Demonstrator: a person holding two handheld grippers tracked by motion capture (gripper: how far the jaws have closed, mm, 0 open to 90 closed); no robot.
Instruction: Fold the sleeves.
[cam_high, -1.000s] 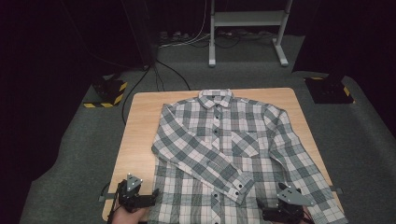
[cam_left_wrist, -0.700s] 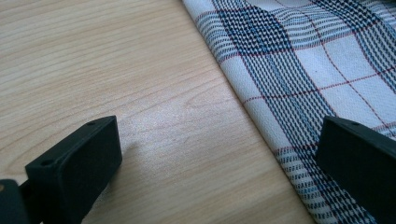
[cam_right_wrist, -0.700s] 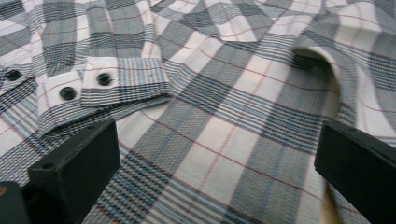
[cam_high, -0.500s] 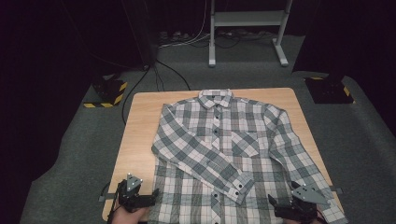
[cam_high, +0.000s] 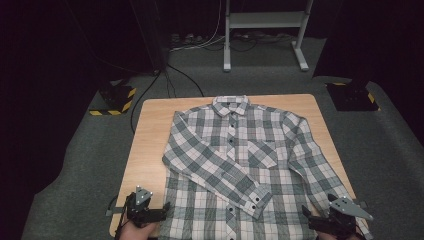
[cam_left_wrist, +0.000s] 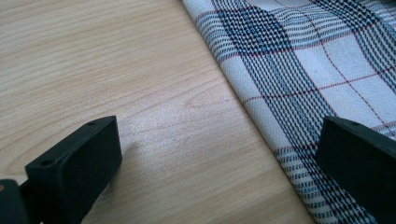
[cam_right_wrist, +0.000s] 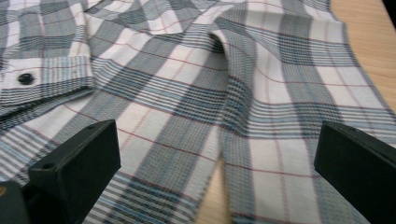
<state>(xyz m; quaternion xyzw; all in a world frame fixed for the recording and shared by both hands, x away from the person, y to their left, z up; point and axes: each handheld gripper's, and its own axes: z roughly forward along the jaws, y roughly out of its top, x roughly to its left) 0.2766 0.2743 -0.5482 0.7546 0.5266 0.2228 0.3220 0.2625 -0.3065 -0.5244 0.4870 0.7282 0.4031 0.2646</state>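
A grey, white and dark plaid shirt (cam_high: 240, 160) lies flat on the wooden table (cam_high: 150, 135), collar at the far side, one sleeve folded across its front with the cuff (cam_high: 256, 198) near the hem. My left gripper (cam_high: 165, 207) stands open at the near left, at the shirt's lower left edge (cam_left_wrist: 280, 140); one jaw is over bare wood, the other over cloth. My right gripper (cam_high: 306, 214) stands open at the near right over the lower right sleeve (cam_right_wrist: 280, 121) and hem. A buttoned cuff (cam_right_wrist: 42, 81) lies to its left.
Bare table wood (cam_left_wrist: 116, 70) stretches left of the shirt. Grey carpet (cam_high: 75, 175) surrounds the table. Two black bases with yellow stripes (cam_high: 117, 97) (cam_high: 352, 95), cables (cam_high: 175, 80) and a white metal stand (cam_high: 265, 30) are on the floor beyond the far edge.
The right gripper has shifted a little to the right along the near edge. The left gripper and the shirt have stayed put.
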